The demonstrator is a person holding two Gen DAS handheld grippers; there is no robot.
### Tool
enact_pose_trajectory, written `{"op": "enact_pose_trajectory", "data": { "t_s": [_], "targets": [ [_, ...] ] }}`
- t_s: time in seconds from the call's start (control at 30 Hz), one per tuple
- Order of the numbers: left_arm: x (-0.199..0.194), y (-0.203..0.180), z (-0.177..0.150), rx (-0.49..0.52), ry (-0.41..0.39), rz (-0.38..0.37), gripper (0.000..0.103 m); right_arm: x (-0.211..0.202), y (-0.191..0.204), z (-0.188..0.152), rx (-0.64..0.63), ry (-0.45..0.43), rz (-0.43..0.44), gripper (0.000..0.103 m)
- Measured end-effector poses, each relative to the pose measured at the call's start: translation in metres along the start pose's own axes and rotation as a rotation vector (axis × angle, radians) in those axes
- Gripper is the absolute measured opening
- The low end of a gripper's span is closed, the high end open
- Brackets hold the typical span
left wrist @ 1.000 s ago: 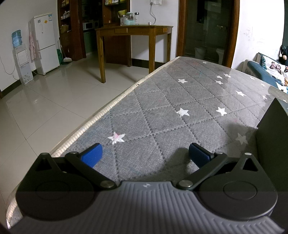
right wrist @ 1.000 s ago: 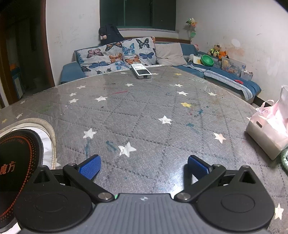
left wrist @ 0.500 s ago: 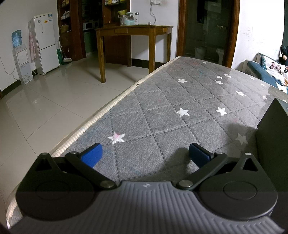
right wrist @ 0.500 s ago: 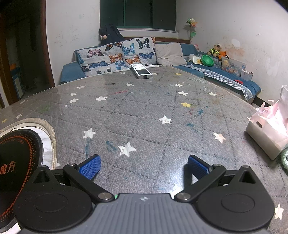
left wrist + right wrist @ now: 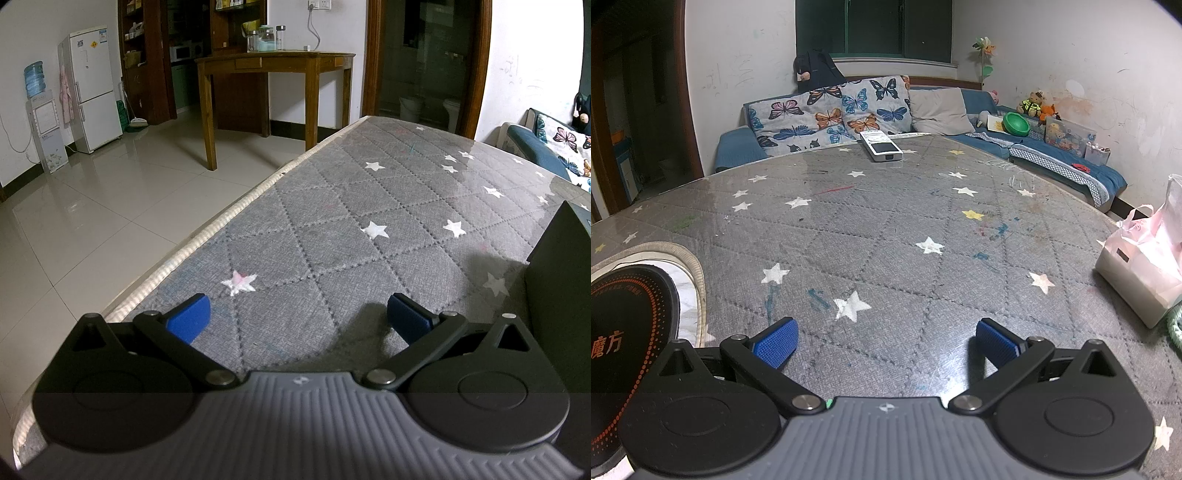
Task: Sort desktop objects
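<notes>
My left gripper (image 5: 298, 318) hangs open just above the grey star-patterned table cover (image 5: 369, 206), with nothing between its blue pads. A dark box (image 5: 557, 295) stands close to its right side. My right gripper (image 5: 884, 342) is open too, low over the same cover, holding nothing. A white remote control (image 5: 881, 146) lies at the far edge of the table in the right wrist view. A pink-and-white tissue pack (image 5: 1141, 273) sits at the right. A round black object with orange characters (image 5: 624, 332) rests on a pale mat at the left.
The table's left edge (image 5: 207, 232) drops to a tiled floor; a wooden table (image 5: 273, 70) and a fridge (image 5: 92, 85) stand beyond. A sofa with butterfly cushions (image 5: 842, 110) lies behind the table. A green ring (image 5: 1174, 325) shows at the right border.
</notes>
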State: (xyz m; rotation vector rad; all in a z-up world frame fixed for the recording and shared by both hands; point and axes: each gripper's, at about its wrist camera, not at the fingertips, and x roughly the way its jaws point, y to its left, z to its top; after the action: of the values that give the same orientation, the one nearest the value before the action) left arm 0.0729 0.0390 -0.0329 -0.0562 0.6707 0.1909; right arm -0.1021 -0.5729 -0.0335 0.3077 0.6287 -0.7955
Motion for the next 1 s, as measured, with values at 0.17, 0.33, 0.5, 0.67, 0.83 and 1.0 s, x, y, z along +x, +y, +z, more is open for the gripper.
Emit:
{"op": "enact_pose_trajectory", "data": {
  "t_s": [0.17, 0.33, 0.5, 0.67, 0.83, 1.0],
  "targets": [
    [0.0001, 0.0002, 0.0, 0.0, 0.0, 0.0, 0.103, 0.0005, -0.0005, 0.0001, 0.0, 0.0, 0.0, 0.103],
    [0.0002, -0.0001, -0.0001, 0.0, 0.0, 0.0, 0.103, 0.0007, -0.0006, 0.0002, 0.0, 0.0, 0.0, 0.103],
    [-0.0001, 0.0003, -0.0004, 0.0, 0.0, 0.0, 0.103, -0.0001, 0.0, -0.0002, 0.0, 0.0, 0.0, 0.103],
    [0.0, 0.0002, -0.0006, 0.0, 0.0, 0.001, 0.103, -0.0009, 0.0005, -0.0006, 0.0, 0.0, 0.0, 0.103],
    [0.0001, -0.0006, -0.0005, 0.0, 0.0, 0.001, 0.103, -0.0017, 0.0011, -0.001, 0.0, 0.0, 0.0, 0.103],
    [0.0, -0.0003, -0.0005, 0.0, 0.0, 0.001, 0.103, 0.0, 0.0, -0.0004, 0.0, 0.0, 0.0, 0.103]
  ]
}}
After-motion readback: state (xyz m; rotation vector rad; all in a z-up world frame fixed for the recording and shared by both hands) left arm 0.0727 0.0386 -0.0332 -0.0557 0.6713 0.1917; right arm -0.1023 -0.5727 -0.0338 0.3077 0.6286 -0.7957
